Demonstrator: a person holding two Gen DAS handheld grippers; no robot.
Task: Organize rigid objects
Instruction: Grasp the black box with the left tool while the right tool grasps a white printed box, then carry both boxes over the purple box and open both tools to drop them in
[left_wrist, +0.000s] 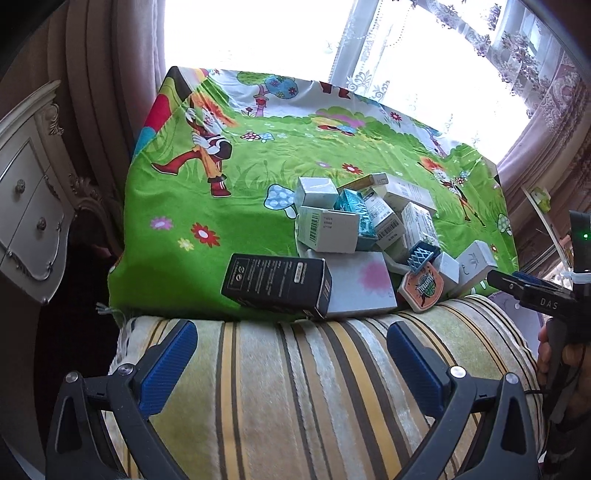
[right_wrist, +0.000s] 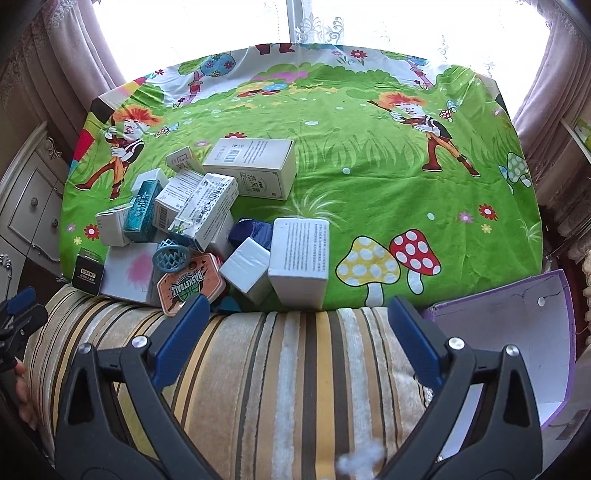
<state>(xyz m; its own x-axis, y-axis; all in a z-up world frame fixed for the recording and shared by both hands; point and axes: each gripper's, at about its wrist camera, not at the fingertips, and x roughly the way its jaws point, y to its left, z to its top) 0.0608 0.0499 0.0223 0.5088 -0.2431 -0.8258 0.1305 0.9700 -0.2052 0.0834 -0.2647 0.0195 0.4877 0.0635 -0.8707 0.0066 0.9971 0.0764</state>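
Observation:
A heap of small cartons lies on the green cartoon cloth (right_wrist: 369, 177), near its front edge. It includes a black box (left_wrist: 277, 288), a white box with a pink blot (left_wrist: 360, 288), a teal box (right_wrist: 142, 214), an orange basketball tag (right_wrist: 190, 290) and a little blue hoop (right_wrist: 170, 256). A tall white box (right_wrist: 299, 258) and a white cube (right_wrist: 247, 271) stand just right of the heap. A large white box (right_wrist: 255, 166) lies behind. My left gripper (left_wrist: 291, 332) is open above the striped cushion, short of the black box. My right gripper (right_wrist: 299, 306) is open too, just before the tall white box.
A striped velvet cushion (right_wrist: 295, 369) runs along the front, under both grippers. An open purple-and-white box (right_wrist: 517, 332) sits at the right. A white carved dresser (left_wrist: 29, 206) stands at the left. Curtains and a bright window lie behind the cloth.

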